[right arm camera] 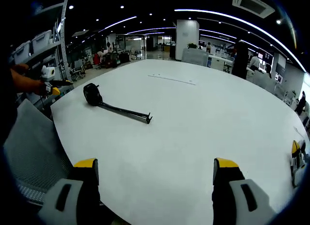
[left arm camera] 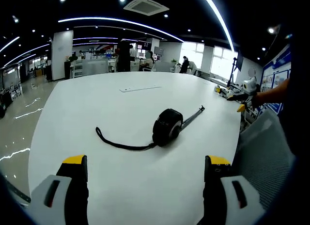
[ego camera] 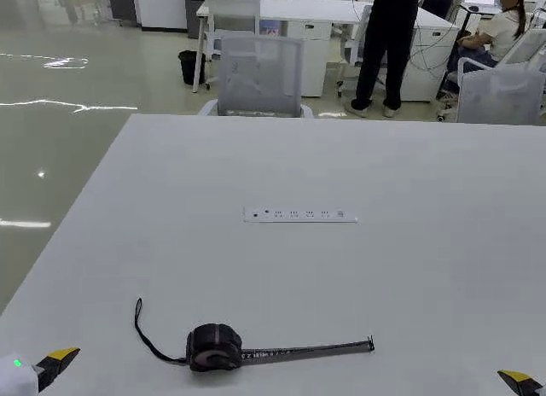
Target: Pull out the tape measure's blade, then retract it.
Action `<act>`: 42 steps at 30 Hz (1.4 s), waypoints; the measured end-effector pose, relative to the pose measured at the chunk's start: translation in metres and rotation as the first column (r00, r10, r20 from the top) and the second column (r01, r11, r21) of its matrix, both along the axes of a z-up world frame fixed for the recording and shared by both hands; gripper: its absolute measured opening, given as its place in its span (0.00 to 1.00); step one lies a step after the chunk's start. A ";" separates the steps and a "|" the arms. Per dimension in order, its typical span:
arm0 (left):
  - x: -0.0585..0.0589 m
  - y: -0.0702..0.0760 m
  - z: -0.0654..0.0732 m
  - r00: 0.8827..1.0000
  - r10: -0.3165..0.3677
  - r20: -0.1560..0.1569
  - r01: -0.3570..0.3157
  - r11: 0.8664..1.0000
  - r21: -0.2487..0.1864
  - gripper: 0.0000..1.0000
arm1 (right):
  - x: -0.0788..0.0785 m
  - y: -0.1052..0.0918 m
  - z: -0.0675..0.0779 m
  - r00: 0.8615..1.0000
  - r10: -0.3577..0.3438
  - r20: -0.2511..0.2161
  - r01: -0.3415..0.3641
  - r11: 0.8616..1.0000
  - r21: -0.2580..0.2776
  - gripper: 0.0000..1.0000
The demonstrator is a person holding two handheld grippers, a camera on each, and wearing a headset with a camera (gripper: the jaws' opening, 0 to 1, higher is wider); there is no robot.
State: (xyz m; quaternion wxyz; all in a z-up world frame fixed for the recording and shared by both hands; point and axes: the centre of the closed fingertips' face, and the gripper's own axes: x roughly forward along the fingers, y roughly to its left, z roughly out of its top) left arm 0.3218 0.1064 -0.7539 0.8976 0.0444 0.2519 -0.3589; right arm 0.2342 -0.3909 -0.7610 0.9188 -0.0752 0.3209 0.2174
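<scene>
A black tape measure [ego camera: 214, 347] lies on the white table [ego camera: 384, 268], near the edge where the person stands. Its round case rests on its side. The blade [ego camera: 307, 351] sticks out part of the way to the right and lies flat on the table, with a small hook at its end. A thin black strap [ego camera: 149, 332] curls out from the left side of the case.

The left gripper [left arm camera: 146, 160] is wide open and holds nothing. Its yellow tips sit apart in the air above the near edge of the table, and the tape measure is in front of it, not touching. The right gripper [right arm camera: 157, 163] is wide open too and holds nothing. It is well apart from the tape measure, off to the side where the blade points.

A white power strip [ego camera: 299, 215] lies flat in the middle of the table. A grey mesh chair [ego camera: 260, 76] stands at the far edge. On the floor past it there is a black bin [ego camera: 189, 67]; what is inside it cannot be seen. A person in black clothes [ego camera: 388, 37] stands by a far desk.
</scene>
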 end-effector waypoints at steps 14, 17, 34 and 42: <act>-0.013 -0.008 0.009 1.000 -0.013 -0.009 0.013 1.000 0.003 0.99 | -0.009 -0.003 -0.003 0.999 -0.036 -0.018 0.037 0.999 0.021 1.00; -0.013 -0.008 0.009 1.000 -0.016 -0.010 0.016 1.000 0.006 0.99 | -0.008 -0.003 -0.003 0.999 -0.038 -0.018 0.039 0.999 0.025 1.00; -0.014 -0.005 0.010 1.000 0.017 -0.021 -0.018 0.999 -0.029 0.99 | -0.012 -0.004 -0.005 0.999 -0.039 -0.027 0.039 0.999 0.028 1.00; -0.005 -0.020 0.016 0.995 0.099 -0.031 -0.100 0.993 -0.055 0.99 | -0.007 0.005 -0.004 1.000 -0.019 -0.024 0.019 0.999 0.025 1.00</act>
